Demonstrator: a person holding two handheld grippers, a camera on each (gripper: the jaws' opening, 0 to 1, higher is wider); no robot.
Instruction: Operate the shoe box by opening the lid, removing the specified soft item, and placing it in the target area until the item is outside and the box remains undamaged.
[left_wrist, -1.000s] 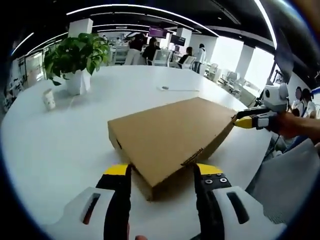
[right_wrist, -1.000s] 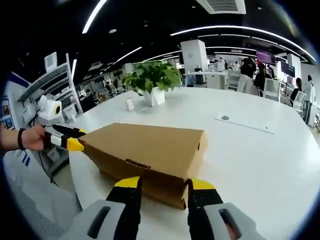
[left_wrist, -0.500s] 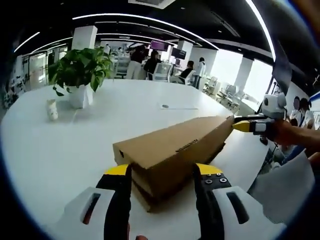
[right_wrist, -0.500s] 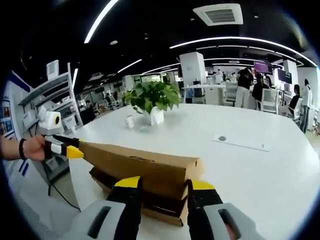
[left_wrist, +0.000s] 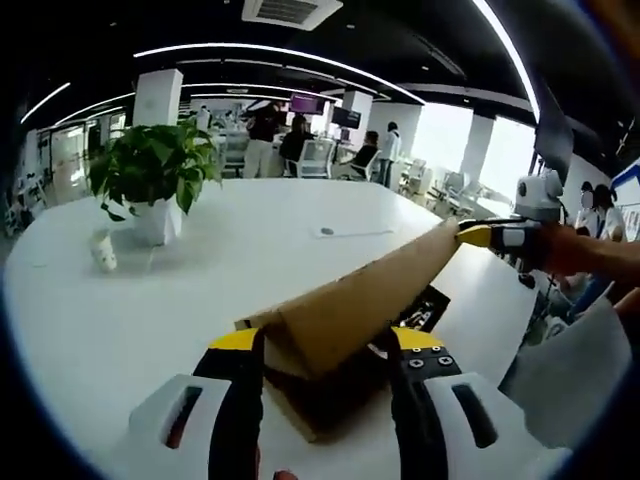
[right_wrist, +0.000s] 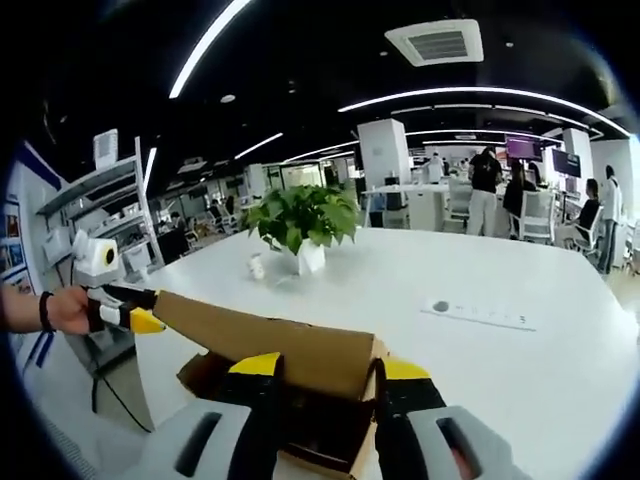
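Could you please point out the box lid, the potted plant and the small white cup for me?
box lid (left_wrist: 360, 305): left gripper view, on its raised cardboard face.
potted plant (right_wrist: 300, 217): right gripper view, on the leaves.
small white cup (left_wrist: 101, 252): left gripper view, on its side.

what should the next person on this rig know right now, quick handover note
Left gripper: at one front corner of the raised lid; grip unclear.
Right gripper: at the other front corner; grip unclear.
Shoe box: on the white table, lid tilted up, dark interior exposed.
Potted plant and a small white cup stand farther back.
Done: lid partly open.
Left: finish opening, take out the soft item (not visible yet), place it in the target area, avoid tearing the box.
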